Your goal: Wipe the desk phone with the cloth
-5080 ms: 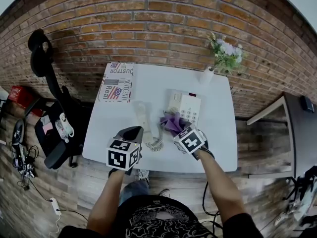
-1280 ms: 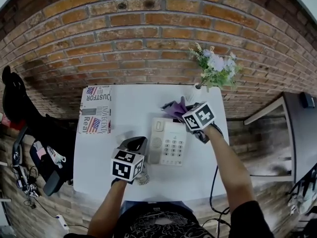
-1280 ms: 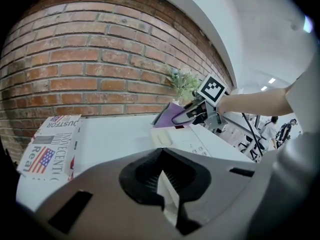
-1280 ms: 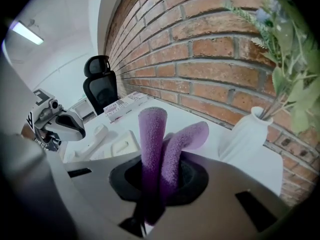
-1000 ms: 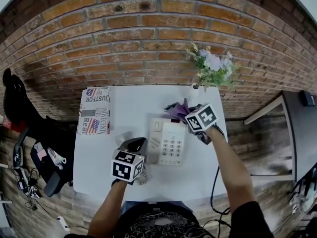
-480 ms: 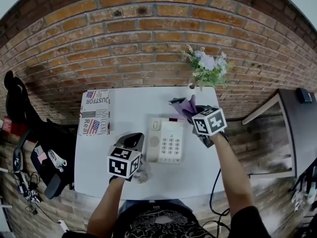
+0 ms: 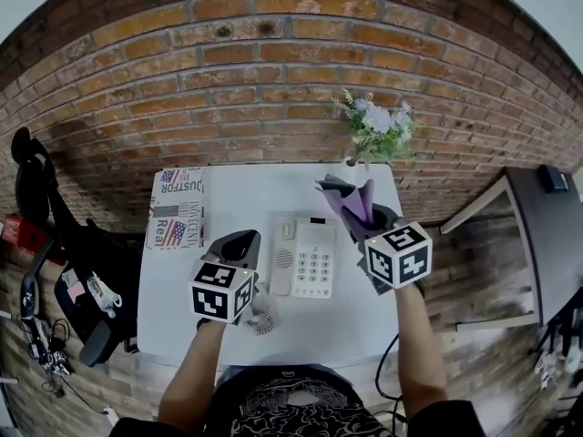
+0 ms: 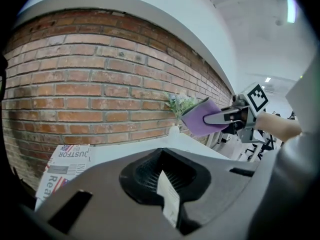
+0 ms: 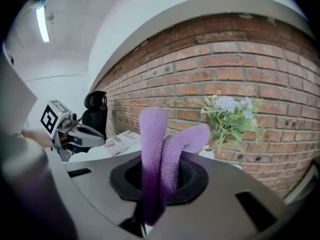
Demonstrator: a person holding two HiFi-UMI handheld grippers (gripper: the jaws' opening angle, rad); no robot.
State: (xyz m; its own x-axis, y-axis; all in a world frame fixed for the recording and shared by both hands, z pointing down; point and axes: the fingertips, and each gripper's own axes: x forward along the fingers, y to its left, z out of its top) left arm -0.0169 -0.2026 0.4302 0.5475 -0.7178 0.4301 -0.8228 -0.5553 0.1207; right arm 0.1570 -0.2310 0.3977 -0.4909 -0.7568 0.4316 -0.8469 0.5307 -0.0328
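Desk phone centred, box left, flowers behind

Left gripper low over the white surface, facing a brick wall

Its dark fingers sit together, a pale ribbed strip in the slit; a newspaper lies along the surface's left edge; a white vase of flowers stands at the far edge; at right, the right gripper pinches a purple cloth in the air.

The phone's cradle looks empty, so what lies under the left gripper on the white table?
Only a coiled phone cord shows, poking out beside the left gripper on the white table, near the white desk phone. Anything else beneath is hidden by the gripper.
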